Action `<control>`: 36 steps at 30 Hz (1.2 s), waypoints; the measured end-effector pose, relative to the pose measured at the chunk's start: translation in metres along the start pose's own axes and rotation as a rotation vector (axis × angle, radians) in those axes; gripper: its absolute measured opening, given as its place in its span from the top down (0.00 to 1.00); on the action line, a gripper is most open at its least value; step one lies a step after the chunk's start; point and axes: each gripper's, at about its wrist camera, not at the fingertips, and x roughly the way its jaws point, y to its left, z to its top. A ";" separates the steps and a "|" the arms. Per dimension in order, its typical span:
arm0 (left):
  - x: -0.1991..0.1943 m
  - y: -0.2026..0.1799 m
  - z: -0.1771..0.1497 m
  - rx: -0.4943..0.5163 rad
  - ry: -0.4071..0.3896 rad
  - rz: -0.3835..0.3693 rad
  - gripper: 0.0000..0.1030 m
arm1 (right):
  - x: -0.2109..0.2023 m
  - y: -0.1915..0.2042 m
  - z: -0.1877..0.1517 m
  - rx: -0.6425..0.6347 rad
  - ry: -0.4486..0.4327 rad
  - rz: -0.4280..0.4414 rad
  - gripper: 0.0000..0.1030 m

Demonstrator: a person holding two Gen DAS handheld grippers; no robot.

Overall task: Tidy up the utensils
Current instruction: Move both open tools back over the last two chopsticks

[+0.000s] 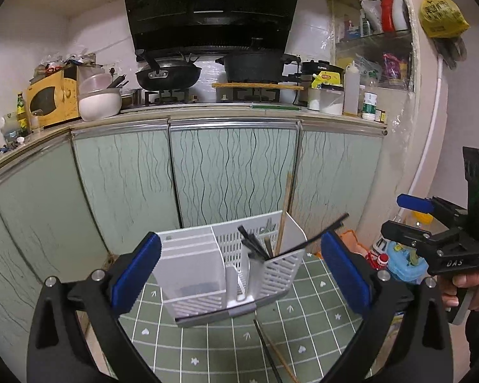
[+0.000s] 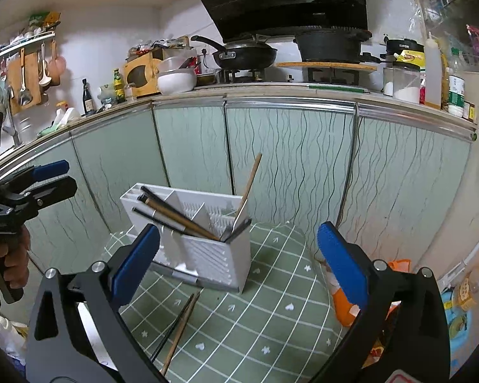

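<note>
Jaws of both grippers spread wide and clamped on nothing: left gripper (image 1: pixel 241 276) and right gripper (image 2: pixel 238 266) each frame the white utensil holder (image 2: pixel 207 249) from their own side. Holder standing upright on the green tiled mat (image 2: pixel 271 312), at 12 o'clock from either wrist, already carrying dark chopsticks (image 2: pixel 175 215) leaning toward 10 o'clock and a wooden-handled utensil (image 2: pixel 250 182) tilted toward 1 o'clock. Loose chopsticks (image 2: pixel 178 328) lying flat on the mat at 6 o'clock of the holder, just in front of it, apparently the next thing to gather.

For a clean pick: lower the right gripper over the pair near its middle, pads crosswise to the sticks, squeeze both together so neither rolls free. Lift level, then tip the ends down into an open compartment. Probably wise to steady the light holder with the left gripper, since a nudge could topple it.
</note>
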 end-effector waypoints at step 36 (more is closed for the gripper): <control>-0.064 -0.016 -0.126 -0.004 0.033 0.093 0.04 | -0.061 0.041 -0.106 -0.083 0.030 -0.026 0.08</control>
